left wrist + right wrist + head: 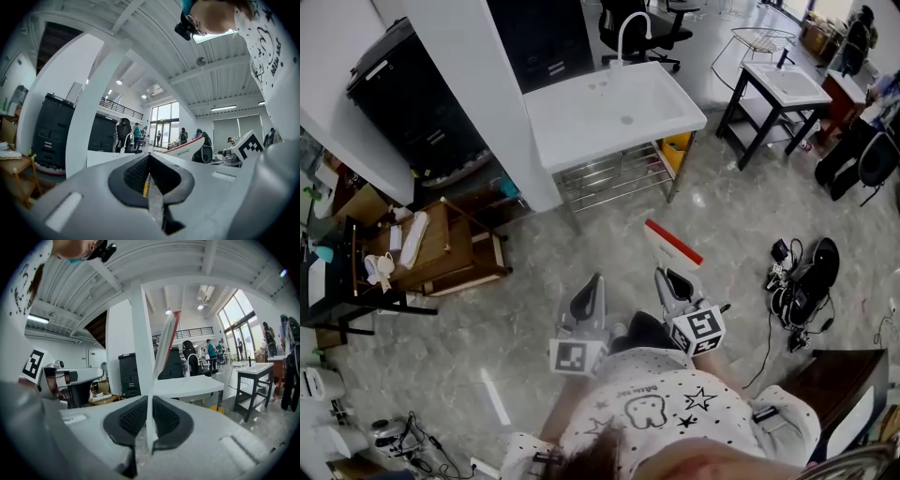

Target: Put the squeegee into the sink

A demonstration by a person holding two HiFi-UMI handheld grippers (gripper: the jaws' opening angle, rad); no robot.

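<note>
Grey marbled floor (581, 244) is seen from above, with a white sink (546, 131) on a metal frame standing against a white pillar (483, 84) at the far side. A wooden cart (441, 248) is noted to the left and a tangle of cables (802, 281) to the right.

The squeegee (672, 242), white with a red edge, is held above the floor in front of the person (675, 412), well short of the sink. It is clamped at its lower end in the right gripper (667, 274). In the right gripper view the squeegee (164, 348) is seen rising upright and slightly tilted from the pressed pads of the right gripper (149, 401).

The left gripper (598, 279) is carried just beside the right one. Its jaws are seen drawn together in the left gripper view (149, 157), with nothing between them.
</note>
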